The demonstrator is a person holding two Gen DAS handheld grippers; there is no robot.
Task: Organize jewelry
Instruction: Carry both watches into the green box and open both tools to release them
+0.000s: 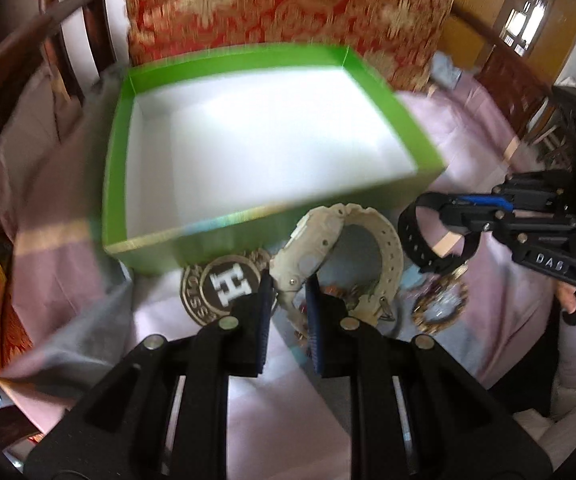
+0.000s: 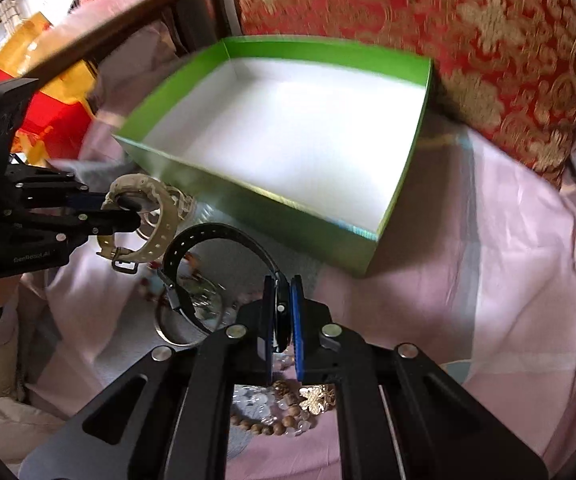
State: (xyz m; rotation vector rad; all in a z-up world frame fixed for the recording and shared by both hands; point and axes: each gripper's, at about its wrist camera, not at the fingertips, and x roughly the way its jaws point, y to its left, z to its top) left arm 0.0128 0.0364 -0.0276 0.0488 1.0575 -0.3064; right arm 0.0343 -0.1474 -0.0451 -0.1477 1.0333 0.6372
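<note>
So the left gripper [image 1: 288, 284] is pinching the case end of a beige watch [image 1: 340, 256], lifted just in front of the near wall of the box. The right gripper [image 2: 281, 300] has its pads squeezed tight on a black watch [image 2: 223, 240], strap looping out to the left of it. That's two watches, one per gripper, both off the bed and close to each other.

Just beyond them sits one green box [image 1: 123, 120], white inside, nothing in it, with a red-and-gold cushion [image 1: 288, 4] behind its far wall.

Under the grippers on the pink bedsheet [image 2: 488, 260]: one round medallion with an "H" [image 1: 223, 284], one gold chain bracelet [image 1: 440, 304], one wooden bead bracelet [image 2: 271, 424], one gold flower piece [image 2: 316, 398], plus some blurry clear beads I can't count.
</note>
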